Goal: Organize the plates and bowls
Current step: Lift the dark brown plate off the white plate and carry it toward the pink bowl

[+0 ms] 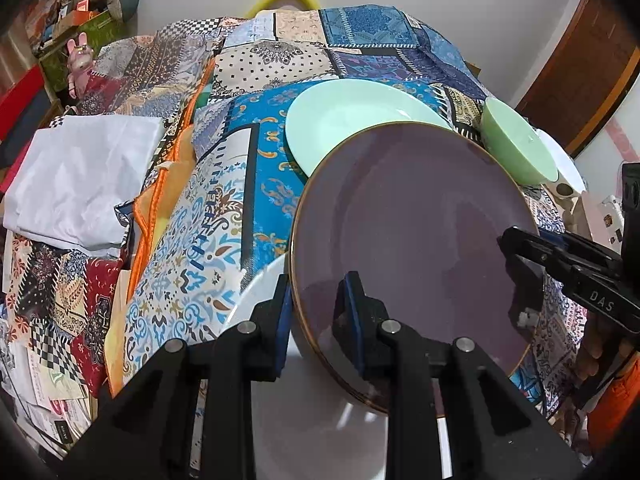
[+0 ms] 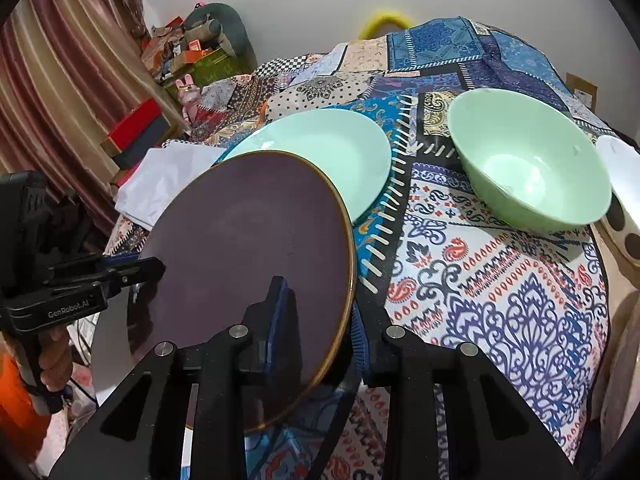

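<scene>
A purple plate (image 1: 408, 216) with a thin gold rim is held tilted above the patterned tablecloth, gripped from both sides. My left gripper (image 1: 318, 312) is shut on its near left rim, and my right gripper (image 2: 320, 328) is shut on the opposite rim. In the left wrist view the right gripper (image 1: 516, 248) pinches the plate's right edge. In the right wrist view the left gripper (image 2: 148, 270) clamps the purple plate (image 2: 248, 248) at its left edge. A white plate (image 1: 260, 292) lies under it. Behind are a mint plate (image 2: 340, 148) and a green bowl (image 2: 528, 160).
A white bowl with dark dots (image 2: 624, 200) stands at the table's right edge beside the green bowl. A folded white cloth (image 1: 80, 172) lies at the left. Boxes, a pink rabbit toy (image 2: 188, 92) and a curtain (image 2: 60, 80) crowd the far left corner.
</scene>
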A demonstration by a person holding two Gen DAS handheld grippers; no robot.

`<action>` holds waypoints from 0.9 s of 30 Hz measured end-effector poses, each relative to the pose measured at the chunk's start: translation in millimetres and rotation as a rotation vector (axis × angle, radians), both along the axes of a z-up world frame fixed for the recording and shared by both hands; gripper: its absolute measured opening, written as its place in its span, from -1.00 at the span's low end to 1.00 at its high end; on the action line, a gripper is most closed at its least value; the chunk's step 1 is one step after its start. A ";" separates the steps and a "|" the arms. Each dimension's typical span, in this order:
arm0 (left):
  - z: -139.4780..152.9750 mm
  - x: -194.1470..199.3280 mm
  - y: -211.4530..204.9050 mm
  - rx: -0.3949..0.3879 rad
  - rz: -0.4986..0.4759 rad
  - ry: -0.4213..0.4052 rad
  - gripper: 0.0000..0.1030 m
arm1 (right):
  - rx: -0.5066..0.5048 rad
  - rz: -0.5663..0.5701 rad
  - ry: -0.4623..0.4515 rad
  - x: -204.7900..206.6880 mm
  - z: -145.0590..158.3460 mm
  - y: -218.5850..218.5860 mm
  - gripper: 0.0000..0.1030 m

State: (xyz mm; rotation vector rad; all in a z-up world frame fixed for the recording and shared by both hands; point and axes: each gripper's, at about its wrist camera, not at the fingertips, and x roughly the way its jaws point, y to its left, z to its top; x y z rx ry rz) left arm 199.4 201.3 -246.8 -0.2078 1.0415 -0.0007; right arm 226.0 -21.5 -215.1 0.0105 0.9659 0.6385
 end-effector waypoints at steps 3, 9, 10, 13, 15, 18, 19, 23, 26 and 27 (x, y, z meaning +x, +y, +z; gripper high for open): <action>3.1 -2.7 -7.8 0.012 -0.010 -0.011 -0.52 | 0.008 -0.012 0.007 -0.1 -0.5 -5.9 -0.51; 8.6 -6.4 -19.5 -0.013 -0.020 -0.016 -0.52 | 0.010 -0.040 -0.003 -5.1 1.9 -19.1 -0.51; 10.1 -7.4 -21.7 -0.012 -0.023 -0.018 -0.52 | 0.012 -0.043 -0.001 -6.4 2.5 -20.3 -0.51; 14.8 -10.4 -30.0 0.004 -0.030 -0.030 -0.52 | 0.020 -0.054 0.000 -9.8 4.2 -27.0 -0.53; 18.0 -12.2 -35.2 0.007 -0.032 -0.032 -0.52 | 0.021 -0.057 -0.003 -12.3 5.5 -30.8 -0.53; 22.7 -16.0 -42.2 0.004 -0.036 -0.036 -0.52 | 0.026 -0.064 -0.006 -16.9 8.2 -36.6 -0.53; 23.8 -17.0 -43.3 0.005 -0.039 -0.038 -0.52 | 0.027 -0.067 -0.009 -19.0 9.3 -39.5 -0.53; 32.1 -22.4 -53.3 0.005 -0.048 -0.051 -0.52 | 0.035 -0.077 -0.021 -26.7 15.3 -50.1 -0.53; 37.7 -26.2 -62.3 -0.002 -0.056 -0.057 -0.52 | 0.041 -0.087 -0.029 -30.8 20.1 -57.2 -0.53; 38.7 -28.1 -65.1 -0.002 -0.058 -0.059 -0.52 | 0.043 -0.089 -0.034 -33.3 21.6 -60.0 -0.53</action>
